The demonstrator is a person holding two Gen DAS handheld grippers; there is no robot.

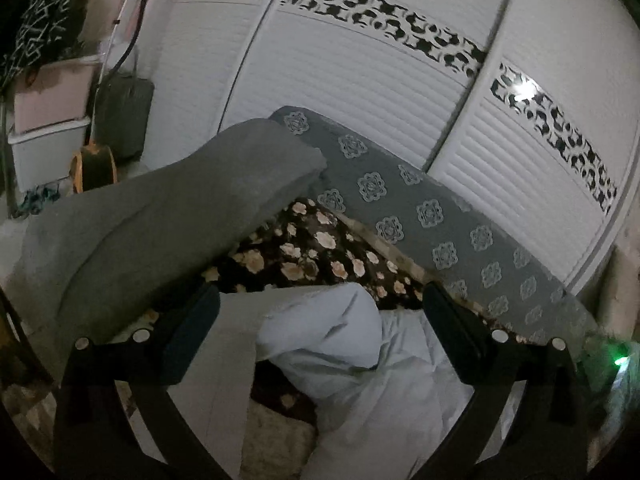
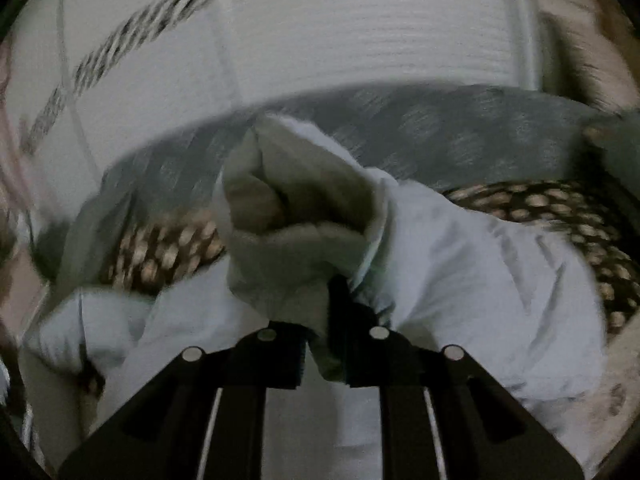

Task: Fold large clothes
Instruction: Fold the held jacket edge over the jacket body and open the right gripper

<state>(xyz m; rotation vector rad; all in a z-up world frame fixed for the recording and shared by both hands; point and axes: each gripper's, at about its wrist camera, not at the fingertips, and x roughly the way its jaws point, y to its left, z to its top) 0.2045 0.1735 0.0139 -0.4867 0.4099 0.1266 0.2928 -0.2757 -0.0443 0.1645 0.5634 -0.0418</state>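
Note:
A pale blue-white garment [image 1: 360, 364] lies crumpled on a dark floral blanket [image 1: 312, 248]. My left gripper [image 1: 320, 312] is open, its jaws wide apart on either side of a raised fold of the garment, with nothing held. In the right wrist view my right gripper [image 2: 320, 320] is shut on a bunched part of the same garment [image 2: 460, 272]; its fleecy cream lining [image 2: 288, 200] stands up just above the fingers. This view is blurred by motion.
A grey folded blanket [image 1: 168, 220] lies at the left of the bed. A grey patterned bedcover [image 1: 440, 220] runs along the far edge against white slatted wardrobe doors [image 1: 360, 72]. Storage boxes [image 1: 48, 120] and a dark bag [image 1: 124, 116] stand at the far left.

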